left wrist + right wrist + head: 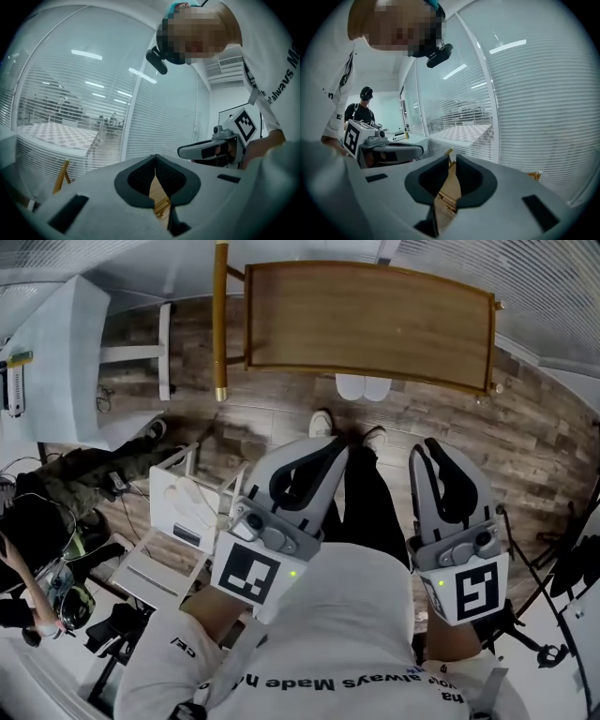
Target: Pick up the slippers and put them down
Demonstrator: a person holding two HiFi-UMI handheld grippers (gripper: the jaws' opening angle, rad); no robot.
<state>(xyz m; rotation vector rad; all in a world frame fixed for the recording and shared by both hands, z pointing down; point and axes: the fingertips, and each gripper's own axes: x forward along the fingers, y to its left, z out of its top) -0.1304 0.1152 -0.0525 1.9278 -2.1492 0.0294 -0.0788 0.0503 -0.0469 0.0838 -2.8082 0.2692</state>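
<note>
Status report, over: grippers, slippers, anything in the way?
Left gripper shut, empty; right gripper shut, empty. White slippers on floor, partly under wooden table. Table edge may hinder the reach.

On your white shirt [356, 615] you can read, upside down in the head view, "always Made"; the rest of this line is cut off. Your left hand-held gripper [330, 451] and right hand-held gripper [429, 448] each carry a black-and-white square marker on the cube.

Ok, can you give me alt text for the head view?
Looking steeply down: a person holds the left gripper and right gripper, both shut and empty, over wood flooring. Ahead, a pair of white slippers lies partly under the near edge of a wooden table.
</note>
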